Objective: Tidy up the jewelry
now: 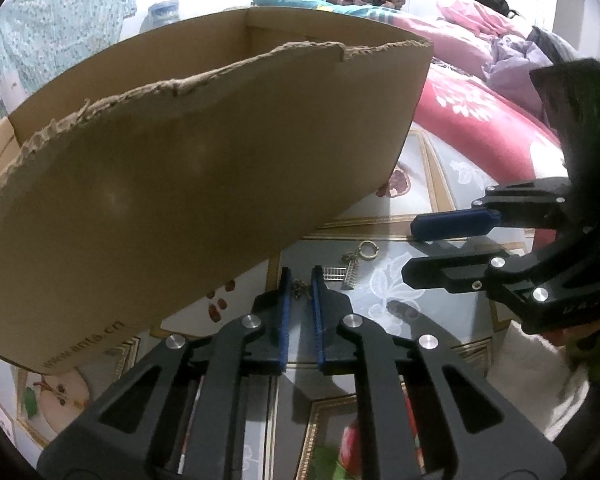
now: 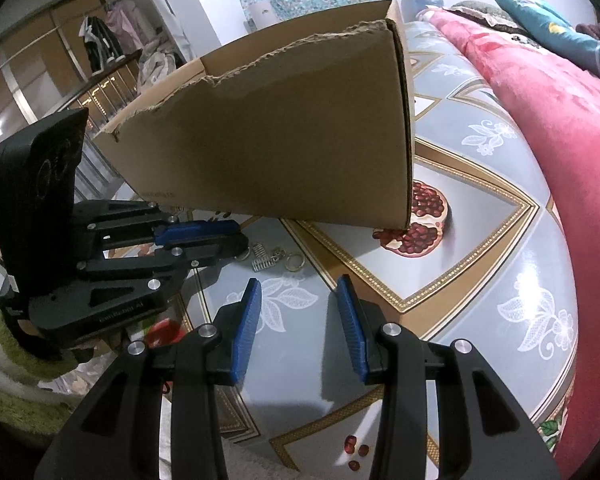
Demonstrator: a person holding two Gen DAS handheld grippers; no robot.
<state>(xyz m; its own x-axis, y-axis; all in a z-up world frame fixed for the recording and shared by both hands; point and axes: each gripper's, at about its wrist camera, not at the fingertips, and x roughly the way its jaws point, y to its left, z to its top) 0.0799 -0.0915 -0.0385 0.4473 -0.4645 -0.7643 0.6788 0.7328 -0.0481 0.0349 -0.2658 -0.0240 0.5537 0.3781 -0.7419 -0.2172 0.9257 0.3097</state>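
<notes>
A small heap of jewelry lies on the patterned tablecloth in front of a cardboard box [image 1: 200, 168]: a gold ring [image 1: 367, 250], a silver coil piece [image 1: 350, 276] and a gold chain [image 1: 299, 290]. In the left wrist view my left gripper [image 1: 301, 271] has its blue pads close together with the chain between them, down at the cloth. The right wrist view shows the left gripper [image 2: 242, 237] over the coil [image 2: 262, 261] and rings [image 2: 296, 261]. My right gripper [image 2: 298, 281] hangs open over bare cloth just short of the heap, with nothing between its pads; it is also seen as the right gripper [image 1: 410, 250] in the left wrist view.
The box [image 2: 280, 140] has a torn top rim and stands close behind the jewelry. The table [image 2: 480, 240] carries a grey-blue cloth with pomegranate prints. A pink blanket [image 2: 560, 140] lies at the right, and people lie on a bed [image 1: 440, 32] behind.
</notes>
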